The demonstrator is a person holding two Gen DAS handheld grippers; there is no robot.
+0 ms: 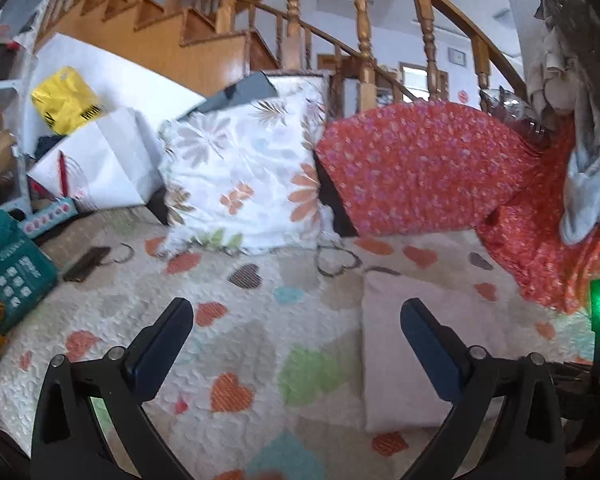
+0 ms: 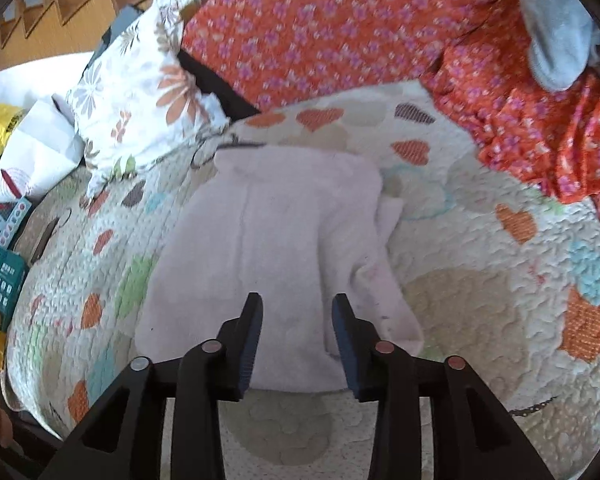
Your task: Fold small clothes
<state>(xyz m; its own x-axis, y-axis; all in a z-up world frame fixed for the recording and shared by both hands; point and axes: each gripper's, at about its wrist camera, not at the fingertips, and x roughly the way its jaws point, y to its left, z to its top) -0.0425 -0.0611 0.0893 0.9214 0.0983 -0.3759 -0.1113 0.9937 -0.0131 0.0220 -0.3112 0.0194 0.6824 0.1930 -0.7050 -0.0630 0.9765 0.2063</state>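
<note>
My right gripper [image 2: 296,312] hovered with jaws apart and empty above the near hem of the pale pink garment [image 2: 268,248], which lay flat on the heart-print quilt [image 2: 480,300] ahead of them. My left gripper [image 1: 296,316], jaws spread wide, held nothing; the garment sat just right of them. One sleeve looked tucked in, so folding seemed begun but unfinished. Blur hid the far collar, and whether the other sleeve was folded.

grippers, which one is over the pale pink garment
The right gripper: its open fingers hover over the pale pink garment. The left gripper sits mostly over the quilt.
</note>
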